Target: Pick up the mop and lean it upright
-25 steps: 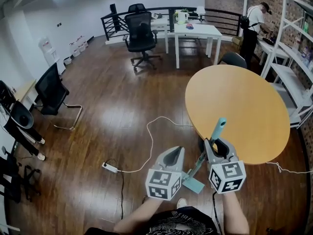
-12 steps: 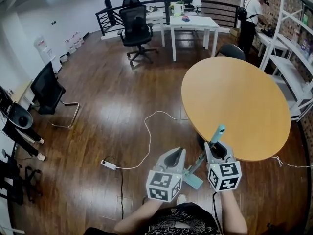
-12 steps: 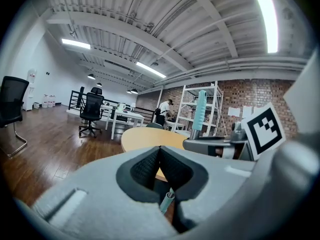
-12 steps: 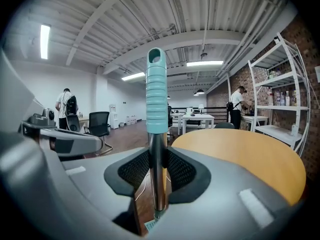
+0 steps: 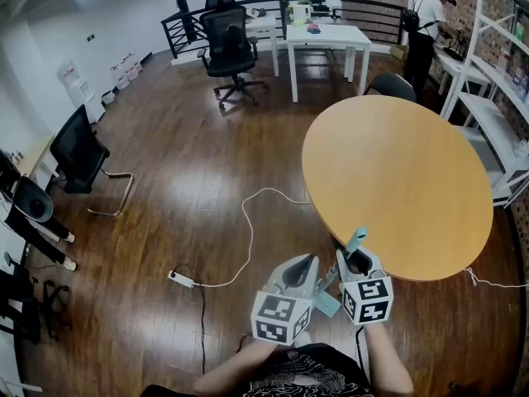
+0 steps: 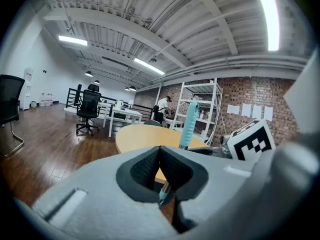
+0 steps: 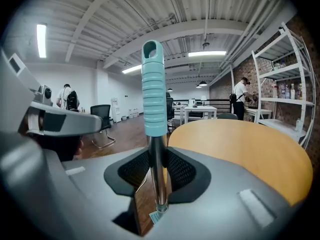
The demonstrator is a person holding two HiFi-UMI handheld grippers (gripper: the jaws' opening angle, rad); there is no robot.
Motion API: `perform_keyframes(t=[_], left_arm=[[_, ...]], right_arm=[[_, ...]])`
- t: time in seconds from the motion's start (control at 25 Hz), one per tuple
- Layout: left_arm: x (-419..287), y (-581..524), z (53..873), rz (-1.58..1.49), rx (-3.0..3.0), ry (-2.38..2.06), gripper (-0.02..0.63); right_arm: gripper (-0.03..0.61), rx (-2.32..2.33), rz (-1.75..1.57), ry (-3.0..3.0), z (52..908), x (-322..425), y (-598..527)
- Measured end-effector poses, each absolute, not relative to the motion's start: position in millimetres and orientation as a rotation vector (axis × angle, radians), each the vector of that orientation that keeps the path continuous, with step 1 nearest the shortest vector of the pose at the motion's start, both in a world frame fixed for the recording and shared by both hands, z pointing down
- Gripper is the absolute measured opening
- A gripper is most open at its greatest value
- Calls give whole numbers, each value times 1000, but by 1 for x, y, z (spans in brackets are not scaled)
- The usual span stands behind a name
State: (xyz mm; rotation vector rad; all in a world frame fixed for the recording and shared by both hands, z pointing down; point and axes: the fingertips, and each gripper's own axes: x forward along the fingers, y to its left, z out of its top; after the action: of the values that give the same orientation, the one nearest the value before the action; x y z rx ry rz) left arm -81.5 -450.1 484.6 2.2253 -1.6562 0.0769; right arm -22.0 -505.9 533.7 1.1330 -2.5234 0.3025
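Glossy dark plank floor (image 5: 165, 188) meets a round tan tabletop (image 5: 397, 180); the mop (image 5: 355, 241) stands near-upright at its edge, flat head down. Left hand-held gripper (image 6: 159, 156): textured pads together, holding nothing. Right hand-held gripper (image 7: 159, 169) clamps the shiny metal shaft, ribbed teal grip pointing up.

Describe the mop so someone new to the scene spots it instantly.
Find the big round wooden table; at its near edge the right gripper is clamped on a thin metal pole. That pole is the mop, the only thing there with a ribbed teal grip on top.
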Motion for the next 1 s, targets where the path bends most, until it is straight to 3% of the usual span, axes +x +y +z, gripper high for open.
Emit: perform_keyframes(t=[1.0], left_arm=[[-68, -488, 488, 100, 2203, -1677, 3]], right_arm=[[110, 1276, 321, -2483, 543, 10, -586]])
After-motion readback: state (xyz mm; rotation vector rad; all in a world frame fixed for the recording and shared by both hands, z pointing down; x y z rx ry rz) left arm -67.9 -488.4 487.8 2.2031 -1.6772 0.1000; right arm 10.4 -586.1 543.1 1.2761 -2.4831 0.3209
